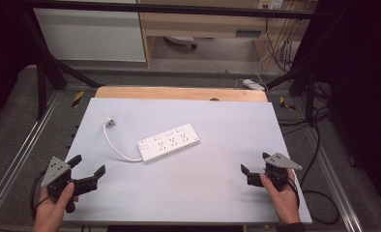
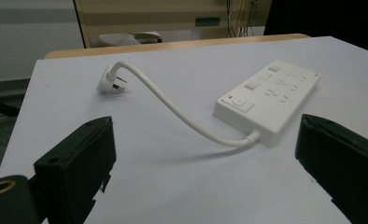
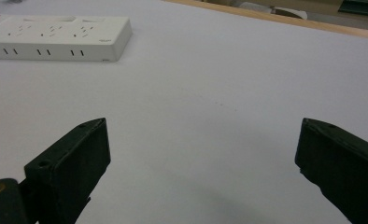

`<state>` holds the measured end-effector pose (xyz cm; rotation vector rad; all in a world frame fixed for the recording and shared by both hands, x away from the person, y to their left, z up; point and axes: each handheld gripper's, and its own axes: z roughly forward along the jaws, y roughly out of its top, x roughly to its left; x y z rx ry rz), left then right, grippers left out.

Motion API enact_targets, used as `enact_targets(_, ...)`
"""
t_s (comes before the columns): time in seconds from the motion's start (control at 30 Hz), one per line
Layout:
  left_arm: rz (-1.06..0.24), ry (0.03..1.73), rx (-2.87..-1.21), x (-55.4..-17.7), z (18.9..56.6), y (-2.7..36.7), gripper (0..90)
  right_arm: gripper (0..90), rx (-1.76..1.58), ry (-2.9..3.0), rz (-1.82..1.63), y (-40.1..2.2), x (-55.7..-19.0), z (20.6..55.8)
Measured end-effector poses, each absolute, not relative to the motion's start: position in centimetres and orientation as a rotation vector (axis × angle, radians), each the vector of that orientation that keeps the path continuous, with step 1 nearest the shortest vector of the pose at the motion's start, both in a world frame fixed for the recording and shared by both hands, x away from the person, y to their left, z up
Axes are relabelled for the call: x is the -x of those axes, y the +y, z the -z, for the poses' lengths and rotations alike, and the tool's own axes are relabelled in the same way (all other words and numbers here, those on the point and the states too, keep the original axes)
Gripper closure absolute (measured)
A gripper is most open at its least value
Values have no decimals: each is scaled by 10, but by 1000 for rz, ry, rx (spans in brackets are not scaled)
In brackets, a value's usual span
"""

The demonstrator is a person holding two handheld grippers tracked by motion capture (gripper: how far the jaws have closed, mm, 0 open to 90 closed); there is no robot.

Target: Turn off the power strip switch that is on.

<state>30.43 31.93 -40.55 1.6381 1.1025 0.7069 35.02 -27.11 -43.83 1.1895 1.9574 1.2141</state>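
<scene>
A white power strip (image 1: 168, 142) lies flat near the middle of the pale table (image 1: 217, 193), with its short white cord curving left to a loose plug (image 1: 110, 122). In the left gripper view the power strip (image 2: 268, 95) and plug (image 2: 108, 81) lie ahead of the jaws. My left gripper (image 1: 87, 166) rests at the table's front left corner, held by a hand, its jaws wide apart with nothing between them. My right gripper (image 1: 255, 165) sits at the front right, also open and empty. The right gripper view has the power strip (image 3: 56, 37) far off at the upper left.
A wooden board edge (image 1: 179, 93) runs along the far side of the table. A black frame (image 1: 43, 82) surrounds the table, with cables (image 1: 319, 193) on the floor at the right and a white adapter (image 1: 254, 84) behind.
</scene>
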Motion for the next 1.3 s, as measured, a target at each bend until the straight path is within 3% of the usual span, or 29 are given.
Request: enact_targets(1.3, -700, 1090, -1638, -303, 405, 317, 50, 30, -1177, 1936, -1283, -267, -347, 434)
